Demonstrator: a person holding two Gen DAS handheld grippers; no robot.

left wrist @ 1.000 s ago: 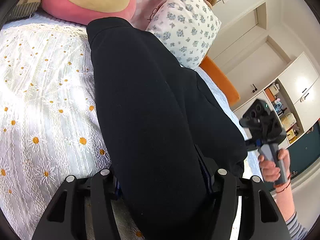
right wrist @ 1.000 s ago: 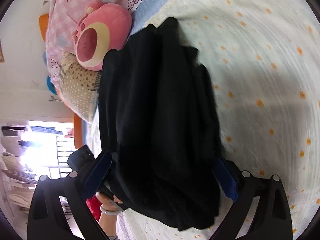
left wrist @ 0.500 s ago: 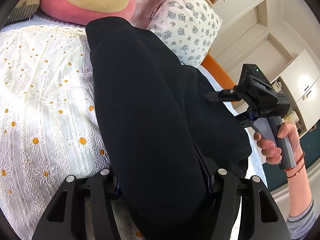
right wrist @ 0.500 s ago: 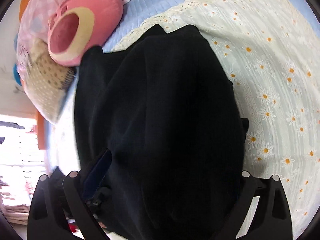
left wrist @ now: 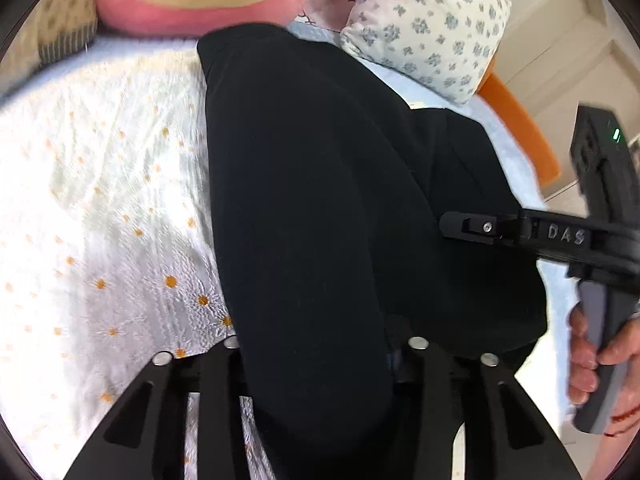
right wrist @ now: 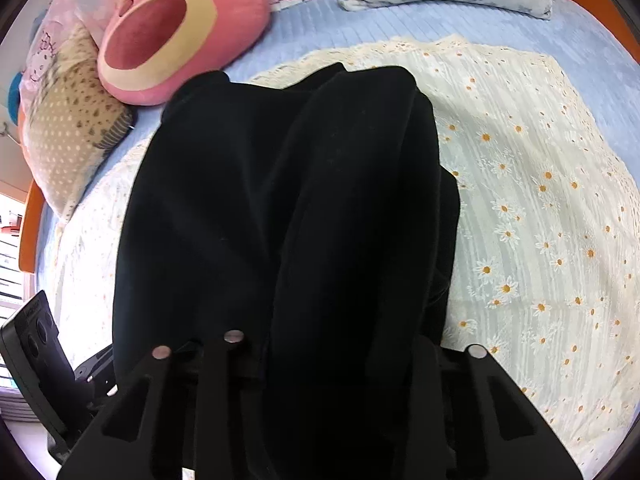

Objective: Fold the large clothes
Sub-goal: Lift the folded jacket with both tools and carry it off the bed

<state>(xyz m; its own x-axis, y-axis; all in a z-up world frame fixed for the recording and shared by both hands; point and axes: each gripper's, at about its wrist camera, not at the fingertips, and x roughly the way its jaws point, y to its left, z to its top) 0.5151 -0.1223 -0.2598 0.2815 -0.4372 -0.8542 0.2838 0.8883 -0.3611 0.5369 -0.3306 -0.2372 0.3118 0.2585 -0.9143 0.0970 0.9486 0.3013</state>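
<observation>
A large black garment (left wrist: 332, 208) lies in thick folds on a white daisy-print blanket (left wrist: 100, 208) on a bed. My left gripper (left wrist: 320, 352) has its fingers on either side of a thick fold of it and is shut on that fold. My right gripper (right wrist: 332, 344) is likewise shut on a fold of the black garment (right wrist: 280, 208), with cloth draped over its fingers. The right gripper also shows in the left wrist view (left wrist: 560, 236), held in a hand at the right edge above the garment.
A pink round plush cushion (right wrist: 176, 32) and a dotted pillow (right wrist: 68, 128) lie at the bed's head. A blue-flowered pillow (left wrist: 428, 24) lies beside them. An orange bed frame (left wrist: 520, 120) borders the mattress. The blanket (right wrist: 540, 220) spreads to the right.
The right gripper has swung over the garment, carrying its fold towards the middle. The left gripper has shifted slightly, still holding its fold.
</observation>
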